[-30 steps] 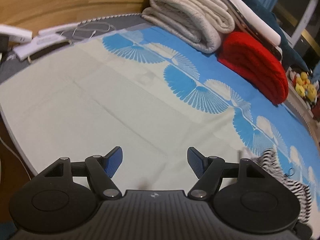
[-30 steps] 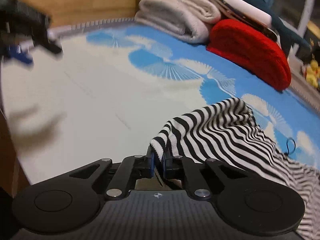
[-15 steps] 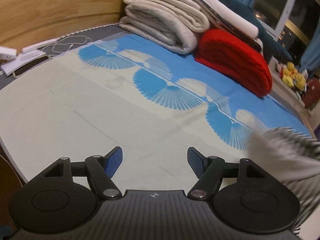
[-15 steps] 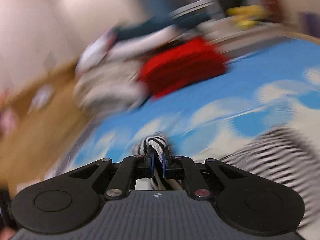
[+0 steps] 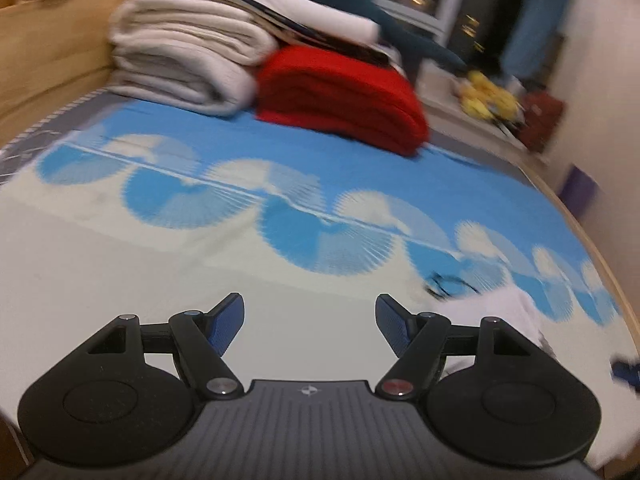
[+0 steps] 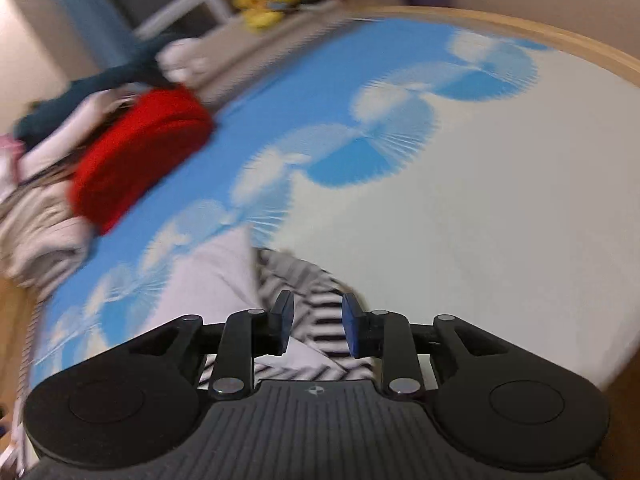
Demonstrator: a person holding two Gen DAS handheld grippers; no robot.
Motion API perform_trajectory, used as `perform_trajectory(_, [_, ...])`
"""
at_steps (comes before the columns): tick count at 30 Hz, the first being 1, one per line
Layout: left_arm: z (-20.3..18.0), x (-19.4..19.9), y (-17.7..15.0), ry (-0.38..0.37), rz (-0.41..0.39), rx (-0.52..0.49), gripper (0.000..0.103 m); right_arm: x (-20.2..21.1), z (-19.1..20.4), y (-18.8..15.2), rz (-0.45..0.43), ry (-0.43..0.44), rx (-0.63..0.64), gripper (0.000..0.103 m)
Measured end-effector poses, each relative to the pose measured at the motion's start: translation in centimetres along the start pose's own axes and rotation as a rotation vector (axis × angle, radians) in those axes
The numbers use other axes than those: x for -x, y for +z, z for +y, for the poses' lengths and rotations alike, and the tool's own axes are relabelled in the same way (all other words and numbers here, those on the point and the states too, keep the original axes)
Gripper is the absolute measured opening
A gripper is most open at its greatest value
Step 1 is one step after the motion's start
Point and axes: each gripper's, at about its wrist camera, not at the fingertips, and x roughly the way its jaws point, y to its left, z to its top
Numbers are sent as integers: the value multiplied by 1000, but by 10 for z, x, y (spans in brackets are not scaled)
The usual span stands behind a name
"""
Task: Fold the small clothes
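Observation:
A black-and-white striped garment [image 6: 316, 300] lies on the bed just in front of my right gripper [image 6: 316, 322], next to a pale white cloth [image 6: 208, 280]. The right gripper is open, its blue pads apart over the stripes, holding nothing. My left gripper [image 5: 310, 322] is wide open and empty over the cream part of the bedsheet [image 5: 120, 280]. In the left wrist view a white garment [image 5: 504, 312] lies low at the right, partly behind the gripper body.
A red folded blanket [image 5: 340, 96], a stack of beige blankets [image 5: 180, 56] and dark clothes sit at the back of the bed. The wooden bed edge [image 6: 560, 40] curves at the right. A small dark loop [image 5: 444, 284] lies on the sheet.
My right gripper has opened and let go of the striped garment, which now lies on the bed. Both views have swung; the left gripper stayed open.

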Motion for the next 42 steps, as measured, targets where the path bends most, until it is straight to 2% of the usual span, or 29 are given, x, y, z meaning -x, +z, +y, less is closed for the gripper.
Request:
perform_trajectory(2, [-18,-16,-9,-23,23,-25,77,-11,7,13,22,76,79,29])
perform_trajectory(4, [-34,-38,-17,-27,85,-35,77,-33,15,24,58,137,155,29])
perform_trajectory(6, [-50,-51,-17,-40,111,-55,77,-59,18,32,107,177,175,34])
perform_trajectory(8, [-65,-61,-16,-57,110,-78,77,-86,19,36,168,209,135,37])
perform_trajectory(11, [-82,-78,-17,-99,149,-79,77,-125,23,41,258,230,75,41])
perform_trajectory(13, [-93,-89,-19,-119,181,-88,77,-139,32,32,307,221,112,45])
perform_trajectory(16, [-106,-107,-22,-134,231,-112,77,-160,41,21,384,186,149,45])
perform_trajectory(17, [-109,-113,-23,-137,249,-110,77,-163,44,18,399,185,175,40])
perform_trajectory(18, [-109,-118,-24,-140,267,-102,77,-162,47,17,391,183,199,20])
perform_trajectory(19, [-111,-124,-25,-150,290,-85,77,-160,47,18,383,204,200,9])
perform_trajectory(22, [-114,-137,-28,-200,359,-28,79,-131,33,40,279,326,93,9])
perform_trajectory(24, [-119,-145,-33,-241,409,-8,80,-109,14,57,185,411,2,2])
perform_trajectory(25, [-124,-150,-36,-273,438,1,82,-100,3,64,141,414,-33,2])
perform_trajectory(26, [-128,-153,-40,-298,461,5,83,-97,-7,67,127,378,-48,0])
perform_trajectory(27, [-134,-157,-43,-318,484,4,83,-100,-15,68,129,300,-48,0])
perform_trajectory(28, [-139,-160,-48,-331,507,-1,84,-109,-25,66,175,204,-46,0])
perform_trajectory(30, [-150,-167,-56,-326,547,-26,84,-129,-38,59,278,136,-79,0])
perform_trajectory(31, [-154,-171,-62,-308,570,-43,84,-131,-41,60,280,122,-85,0])
perform_trajectory(32, [-156,-174,-66,-285,585,-56,84,-126,-40,63,239,131,-74,0])
perform_trajectory(33, [-157,-176,-69,-262,588,-62,84,-120,-38,65,200,155,-64,4])
perform_trajectory(35, [-154,-175,-68,-243,572,-46,84,-108,-34,67,136,226,-49,4])
perform_trajectory(36, [-152,-175,-66,-239,563,-32,84,-106,-31,67,139,258,-42,14])
perform_trajectory(37, [-148,-174,-64,-233,554,-16,84,-108,-26,63,168,286,-29,22])
perform_trajectory(38, [-145,-174,-62,-224,549,-4,84,-111,-22,58,197,298,-9,38])
perform_trajectory(39, [-142,-174,-61,-216,543,8,84,-117,-15,52,237,302,27,42])
perform_trajectory(42, [-134,-169,-60,-213,539,36,84,-134,6,31,331,270,175,42])
